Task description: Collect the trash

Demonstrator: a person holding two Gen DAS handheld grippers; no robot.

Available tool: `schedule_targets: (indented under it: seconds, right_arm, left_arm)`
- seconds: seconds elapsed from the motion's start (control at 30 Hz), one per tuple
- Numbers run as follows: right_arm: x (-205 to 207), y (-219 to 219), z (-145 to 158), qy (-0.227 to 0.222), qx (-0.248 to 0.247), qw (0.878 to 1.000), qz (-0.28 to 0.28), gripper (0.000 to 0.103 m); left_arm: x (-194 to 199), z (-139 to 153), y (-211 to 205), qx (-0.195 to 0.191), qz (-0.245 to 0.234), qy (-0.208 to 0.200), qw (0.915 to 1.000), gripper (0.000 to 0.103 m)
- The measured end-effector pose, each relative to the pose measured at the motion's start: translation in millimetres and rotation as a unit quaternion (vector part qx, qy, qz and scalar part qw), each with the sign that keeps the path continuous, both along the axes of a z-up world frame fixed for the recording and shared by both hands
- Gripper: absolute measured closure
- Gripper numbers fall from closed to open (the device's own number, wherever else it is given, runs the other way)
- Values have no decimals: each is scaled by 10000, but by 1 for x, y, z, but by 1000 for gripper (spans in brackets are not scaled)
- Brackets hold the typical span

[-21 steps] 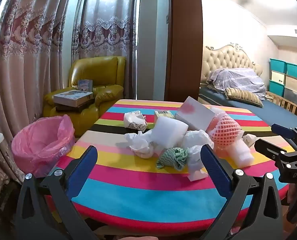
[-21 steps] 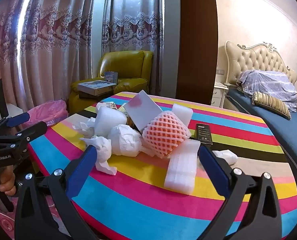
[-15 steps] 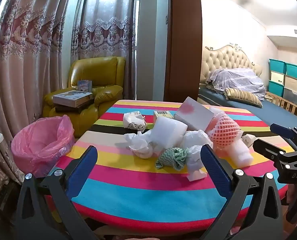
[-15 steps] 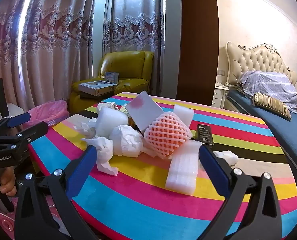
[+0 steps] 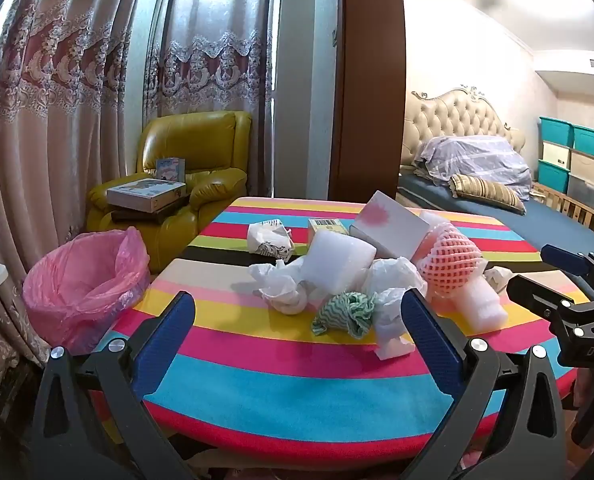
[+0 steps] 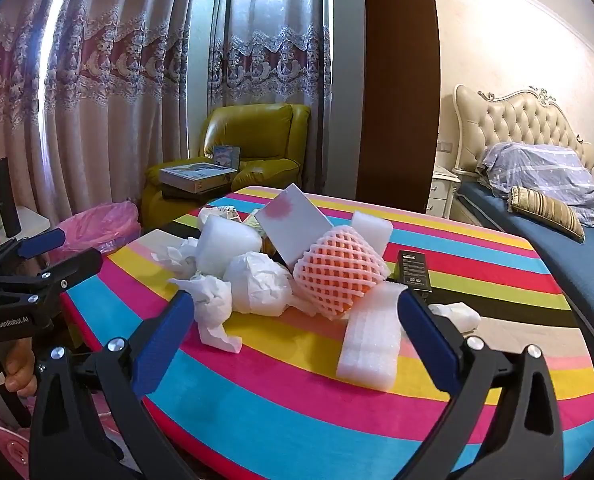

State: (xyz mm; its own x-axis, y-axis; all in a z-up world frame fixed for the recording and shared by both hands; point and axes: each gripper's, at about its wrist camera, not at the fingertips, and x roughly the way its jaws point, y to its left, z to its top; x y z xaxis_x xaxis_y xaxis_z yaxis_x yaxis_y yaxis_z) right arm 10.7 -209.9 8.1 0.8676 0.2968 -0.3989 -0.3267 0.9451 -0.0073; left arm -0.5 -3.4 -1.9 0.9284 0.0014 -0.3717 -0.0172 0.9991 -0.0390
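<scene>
A heap of trash lies on the striped table (image 5: 297, 380): an orange foam net (image 5: 451, 266) (image 6: 337, 270), a white foam block (image 5: 339, 258), crumpled tissues (image 5: 281, 288), a green-white rag (image 5: 345, 312), a ribbed foam sheet (image 6: 371, 336) and a white card box (image 5: 389, 226). My left gripper (image 5: 297, 300) hovers open over the table's near edge, short of the heap, with nothing between its fingers. The right gripper (image 6: 295, 299) is open too, facing the foam net and foam sheet from the near right. Each gripper appears at the edge of the other's view.
A bin lined with a pink bag (image 5: 81, 280) stands on the floor left of the table. Behind it is a yellow armchair (image 5: 193, 168) carrying books. A black flat box (image 6: 415, 272) lies on the table. A bed (image 5: 477, 184) runs along the right.
</scene>
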Motion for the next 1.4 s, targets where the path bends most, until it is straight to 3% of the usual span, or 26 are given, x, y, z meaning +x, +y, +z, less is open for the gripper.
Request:
schedule_targets:
  seconds: [1.4]
  right_arm:
    - [1,6,1,11,19,10000,42,4]
  left_arm:
    - [-3,-5,5,-51,-2,66,10000,6]
